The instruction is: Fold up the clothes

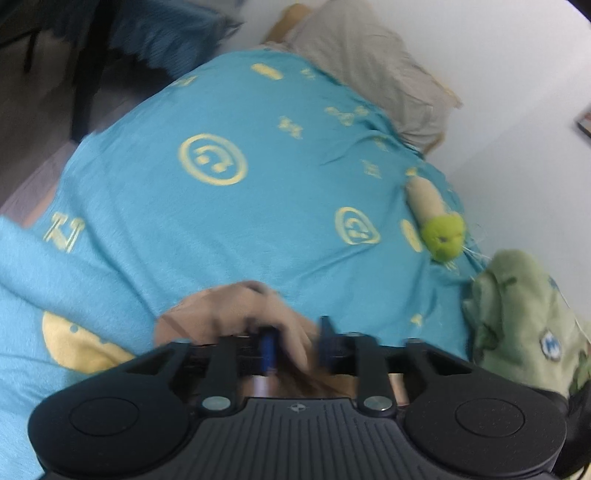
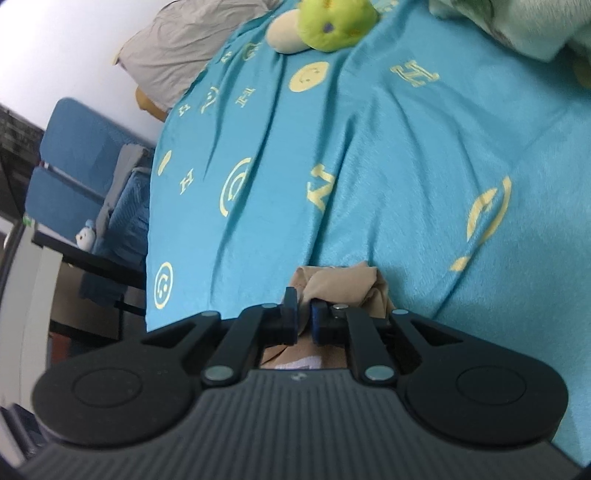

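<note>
A tan, sheer garment (image 1: 236, 314) is bunched on the blue bedspread (image 1: 229, 221) right in front of my left gripper (image 1: 295, 343). The left fingers stand a little apart with the fabric between them; the view is blurred. In the right wrist view the same tan garment (image 2: 343, 284) is pinched between the nearly closed fingers of my right gripper (image 2: 303, 317), close above the blue bedspread (image 2: 406, 166).
A green and cream plush toy (image 1: 439, 229) lies on the bed at the right; it also shows in the right wrist view (image 2: 325, 22). A grey pillow (image 1: 373, 62) is at the head. A green blanket (image 1: 524, 314) is bunched at the right. Blue chairs (image 2: 77, 173) stand beside the bed.
</note>
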{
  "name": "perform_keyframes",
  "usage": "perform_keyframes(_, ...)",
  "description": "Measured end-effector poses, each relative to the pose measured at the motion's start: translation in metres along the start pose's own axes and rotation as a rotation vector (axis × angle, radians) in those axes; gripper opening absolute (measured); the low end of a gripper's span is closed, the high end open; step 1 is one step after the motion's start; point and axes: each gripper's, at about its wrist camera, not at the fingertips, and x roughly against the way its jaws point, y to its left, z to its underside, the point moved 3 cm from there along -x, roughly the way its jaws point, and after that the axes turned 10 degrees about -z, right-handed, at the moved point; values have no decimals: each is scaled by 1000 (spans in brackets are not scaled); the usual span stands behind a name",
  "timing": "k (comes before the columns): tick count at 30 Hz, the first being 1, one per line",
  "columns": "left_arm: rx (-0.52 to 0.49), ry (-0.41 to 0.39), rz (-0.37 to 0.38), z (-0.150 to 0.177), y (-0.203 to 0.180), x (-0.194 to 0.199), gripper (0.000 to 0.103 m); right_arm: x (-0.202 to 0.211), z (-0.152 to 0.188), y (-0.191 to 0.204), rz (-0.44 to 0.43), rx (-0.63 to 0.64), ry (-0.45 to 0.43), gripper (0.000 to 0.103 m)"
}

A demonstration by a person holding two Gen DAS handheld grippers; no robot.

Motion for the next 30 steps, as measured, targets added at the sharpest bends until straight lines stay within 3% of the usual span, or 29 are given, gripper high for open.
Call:
perform_keyframes(1,-28,-15,15,0,-6,6,57,5,1,6,-17,30,-17,17)
perform_keyframes(2,-51,-37,21,2,-11,13,72,10,2,11,-33,60,-33,32)
perform_keyframes(3,-73,-60,26,3,-16,20,85,15,3,17,-50,91,-50,60)
perform_keyframes(4,-99,-93,20,4,-21,28,89,20,4,23,-67,121,-67,75)
perform_keyframes(5,-132,-126,2,5,-25,34,95,25,6,29,-83,151,-83,96)
perform_keyframes(7,-189,-180,-30,8,-31,45,100,35,8,39,-113,211,-114,99)
perform_keyframes(10,-241,-188,-49,14,-30,46,100,40,12,50,-116,296,-130,101)
perform_keyframes(17,-363,-144,-158,26,-25,9,96,5,29,51,19,493,-42,101)
perform_keyframes(21,-383,-152,-178,30,-26,13,93,2,38,46,39,521,-25,100)
perform_keyframes(26,-400,-188,-188,39,-27,45,95,36,50,53,23,512,-70,100)
perform_keyframes(30,-397,-179,-198,57,-26,74,97,60,66,57,51,533,-57,100)
